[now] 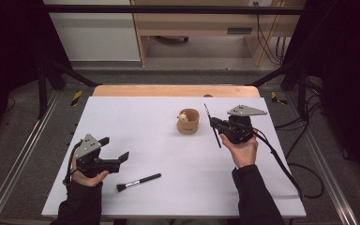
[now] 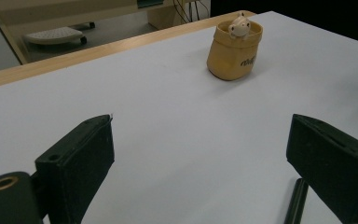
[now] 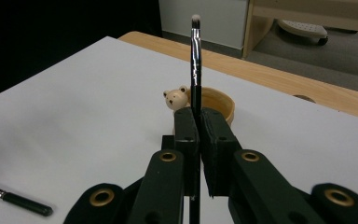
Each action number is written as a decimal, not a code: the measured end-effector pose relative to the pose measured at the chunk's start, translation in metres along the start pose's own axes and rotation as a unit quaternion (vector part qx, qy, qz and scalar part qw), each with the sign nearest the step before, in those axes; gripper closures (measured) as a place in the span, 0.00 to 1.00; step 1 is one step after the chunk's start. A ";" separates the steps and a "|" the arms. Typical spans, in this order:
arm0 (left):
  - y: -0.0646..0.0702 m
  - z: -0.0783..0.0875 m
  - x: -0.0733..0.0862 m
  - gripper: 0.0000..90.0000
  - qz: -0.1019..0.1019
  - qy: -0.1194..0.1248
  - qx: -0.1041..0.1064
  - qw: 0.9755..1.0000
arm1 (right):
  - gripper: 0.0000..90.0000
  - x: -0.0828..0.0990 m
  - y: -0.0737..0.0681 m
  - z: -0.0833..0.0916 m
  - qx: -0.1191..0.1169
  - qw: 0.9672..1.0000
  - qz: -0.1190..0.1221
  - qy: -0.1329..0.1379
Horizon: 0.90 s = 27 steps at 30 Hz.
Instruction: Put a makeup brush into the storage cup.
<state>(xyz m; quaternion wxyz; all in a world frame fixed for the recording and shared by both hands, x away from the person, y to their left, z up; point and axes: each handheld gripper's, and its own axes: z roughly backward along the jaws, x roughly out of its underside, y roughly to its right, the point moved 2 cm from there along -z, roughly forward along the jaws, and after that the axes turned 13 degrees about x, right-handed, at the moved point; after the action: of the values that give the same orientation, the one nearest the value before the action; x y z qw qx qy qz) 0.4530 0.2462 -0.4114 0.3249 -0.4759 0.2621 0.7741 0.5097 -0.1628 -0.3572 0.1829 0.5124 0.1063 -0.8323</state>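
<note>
Two grippers up: my right gripper [image 1: 214, 125] clamps a thin black makeup brush [image 1: 212, 124] upright, just right of the tan bear-figure cup [image 1: 188, 121] near the worktop's far edge. Left gripper [image 1: 117, 152] jaws wide, nothing between; 2nd black brush [image 1: 138, 182] lies nr front edge.

I see the cup [image 1: 188, 121] standing on the table [image 1: 136, 122], toward the far edge and right of the middle. My right gripper [image 1: 214, 124] sits just right of the cup, clamping a thin brush [image 1: 212, 125] that stands upright between its jaws. My left gripper [image 1: 116, 152] hangs over the near left part of the table, well apart from the cup. A second brush [image 1: 138, 182] lies flat near the front edge, just right of that gripper.
</note>
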 end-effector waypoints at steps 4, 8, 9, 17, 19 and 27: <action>0.000 0.000 0.000 0.07 0.001 0.000 0.000 1.000 | 0.96 -0.002 0.002 -0.002 0.002 1.000 -0.011 0.006; 0.000 0.000 0.000 0.08 0.001 0.000 0.000 1.000 | 0.96 -0.005 0.004 -0.004 0.003 1.000 -0.021 0.016; 0.000 0.000 0.000 0.08 0.001 0.000 0.000 1.000 | 0.96 -0.006 0.004 -0.005 0.004 1.000 -0.024 0.018; -0.001 0.000 0.000 0.08 0.001 0.001 0.000 1.000 | 0.96 -0.013 0.006 -0.012 0.014 0.999 -0.030 0.033; -0.001 0.000 0.000 0.08 0.002 0.001 0.000 1.000 | 0.96 -0.016 0.006 -0.013 0.018 0.998 -0.033 0.040; -0.001 0.001 0.000 0.08 0.002 0.003 0.001 1.000 | 0.96 -0.025 0.005 -0.020 0.024 0.997 -0.043 0.055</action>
<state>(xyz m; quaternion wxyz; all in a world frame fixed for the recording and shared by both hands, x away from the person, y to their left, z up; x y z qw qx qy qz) 0.4532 0.2472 -0.4112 0.3231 -0.4770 0.2651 0.7732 0.5382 -0.1551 -0.3435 0.1284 0.5563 0.1178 -0.8125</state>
